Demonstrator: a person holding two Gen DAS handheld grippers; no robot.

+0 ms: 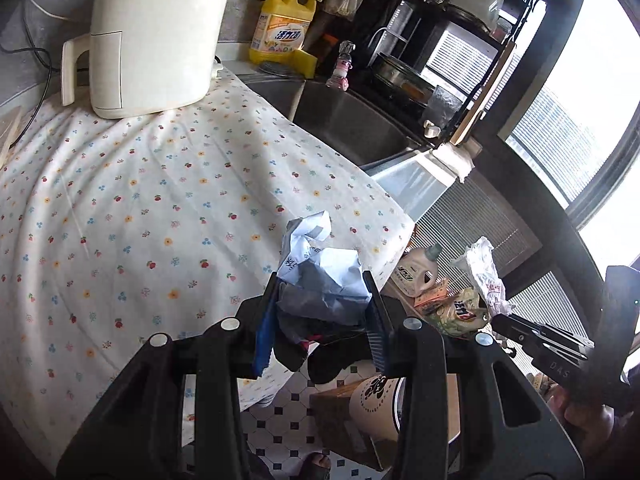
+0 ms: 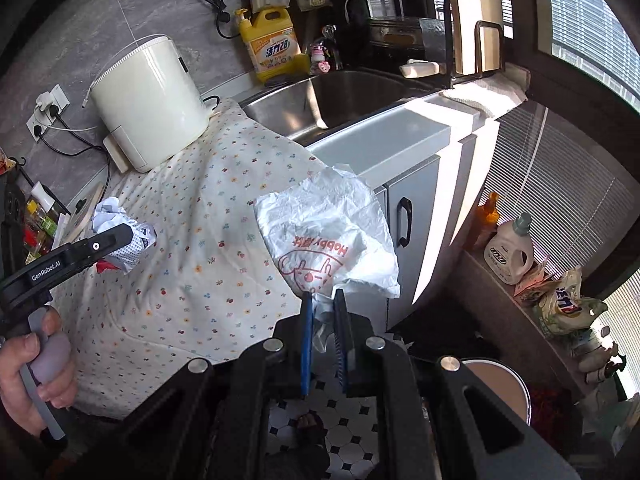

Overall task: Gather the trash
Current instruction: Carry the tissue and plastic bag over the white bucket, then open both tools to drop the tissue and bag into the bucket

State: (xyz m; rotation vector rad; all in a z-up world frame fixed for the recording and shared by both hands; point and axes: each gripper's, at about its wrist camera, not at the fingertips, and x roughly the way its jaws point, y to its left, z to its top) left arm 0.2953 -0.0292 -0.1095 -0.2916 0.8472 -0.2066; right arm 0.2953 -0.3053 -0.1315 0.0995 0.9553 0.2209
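Observation:
My left gripper [image 1: 320,284] is shut on a crumpled blue-white paper wad [image 1: 320,268] and holds it above the right edge of the flowered cloth [image 1: 140,208]. In the right wrist view the same wad [image 2: 128,236] shows at the left in that gripper [image 2: 132,240]. My right gripper [image 2: 323,300] is shut on a white plastic bag [image 2: 332,232] with red print, held in the air off the counter's edge. The bag also shows in the left wrist view [image 1: 486,276], at the right.
A cream appliance [image 2: 148,100] stands on the cloth at the back. A steel sink [image 2: 340,100] and yellow detergent jug [image 2: 272,48] lie behind. A round bin [image 2: 496,384] with a printed side [image 1: 376,400] stands on the tiled floor [image 2: 340,432] below. Bottles sit on a side ledge [image 2: 508,252].

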